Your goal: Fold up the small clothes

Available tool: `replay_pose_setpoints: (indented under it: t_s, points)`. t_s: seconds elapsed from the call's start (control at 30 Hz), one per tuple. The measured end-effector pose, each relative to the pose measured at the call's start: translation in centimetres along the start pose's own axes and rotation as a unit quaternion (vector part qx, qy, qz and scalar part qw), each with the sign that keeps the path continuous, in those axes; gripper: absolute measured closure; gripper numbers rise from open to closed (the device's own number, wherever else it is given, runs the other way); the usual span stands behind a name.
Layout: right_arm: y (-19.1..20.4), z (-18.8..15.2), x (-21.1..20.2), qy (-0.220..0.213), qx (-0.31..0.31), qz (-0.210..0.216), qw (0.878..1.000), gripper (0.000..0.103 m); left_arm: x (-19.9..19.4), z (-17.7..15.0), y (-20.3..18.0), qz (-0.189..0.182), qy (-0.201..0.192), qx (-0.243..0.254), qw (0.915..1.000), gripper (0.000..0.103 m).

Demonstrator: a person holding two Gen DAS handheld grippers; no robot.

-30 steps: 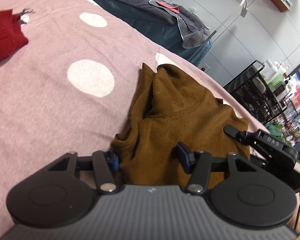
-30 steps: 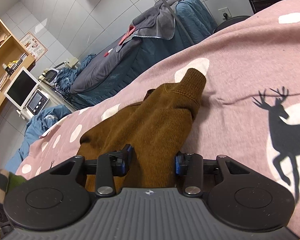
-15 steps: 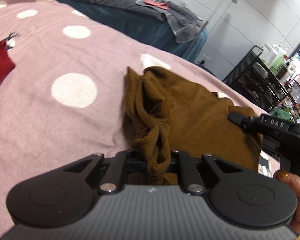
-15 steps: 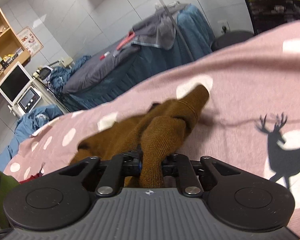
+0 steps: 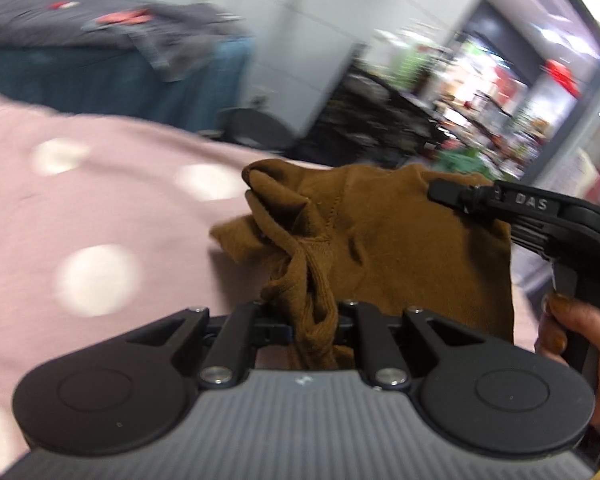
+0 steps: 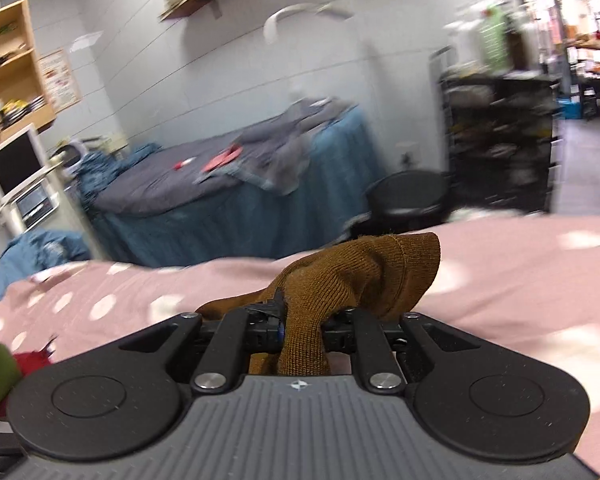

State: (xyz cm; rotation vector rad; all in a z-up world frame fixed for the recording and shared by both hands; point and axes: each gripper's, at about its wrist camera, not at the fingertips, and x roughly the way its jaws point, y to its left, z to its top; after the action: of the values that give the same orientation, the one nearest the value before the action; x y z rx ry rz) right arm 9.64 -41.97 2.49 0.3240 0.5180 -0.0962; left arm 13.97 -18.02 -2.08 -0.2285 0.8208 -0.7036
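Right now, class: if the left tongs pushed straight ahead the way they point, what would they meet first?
The brown garment they already clamp; the left tongs would bunch it forward. Past it, probably the pink spotted bedspread, though depth is unclear.

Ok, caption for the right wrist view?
Right tongs shut on brown knit garment, lifting it above pink dotted bedspread.

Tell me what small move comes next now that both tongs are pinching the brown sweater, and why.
Probably carry both grips forward together and lay the lifted edge over the rest. The left tongs and right tongs are each shut on a bunch of the brown sweater, which hangs raised above the pink bedspread, so the fold is not yet laid.
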Motion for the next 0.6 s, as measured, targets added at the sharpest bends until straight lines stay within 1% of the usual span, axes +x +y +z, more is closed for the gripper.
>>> replay_pose_setpoints:
  t_s: [0.17,0.27,0.33,0.37,0.47,0.57,0.6]
  points:
    - [-7.7,2.5,-6.5,-0.026,0.010,-0.051,0.998,0.080,3.0,-0.4,-10.2,-0.058,0.024,0.036,0.9974,0.093]
    - [-11.8,3.0,-9.0,-0.023,0.034,-0.083,0.996,0.080,4.9,-1.9,-15.4,-0.078,0.044,0.054,0.9945,0.093]
    - [-14.3,2.6,-10.2,-0.022,0.051,-0.100,0.993,0.080,5.9,-3.2,-17.8,-0.087,0.062,0.059,0.9926,0.093]
    - [-15.4,2.3,-10.3,-0.013,0.065,-0.100,0.993,0.080,6.5,-4.1,-18.9,-0.087,0.073,0.061,0.9917,0.093]
    - [-18.4,0.3,-10.2,0.007,0.105,-0.113,0.988,0.080,7.7,-6.7,-20.2,-0.078,0.098,0.065,0.9900,0.093]
    - [-20.2,-1.9,-9.1,0.023,0.125,-0.126,0.984,0.080,8.5,-8.5,-20.0,-0.059,0.108,0.071,0.9899,0.092]
    - [-20.6,-2.6,-8.7,0.027,0.131,-0.128,0.983,0.079,8.9,-8.7,-19.7,-0.059,0.111,0.066,0.9899,0.092]
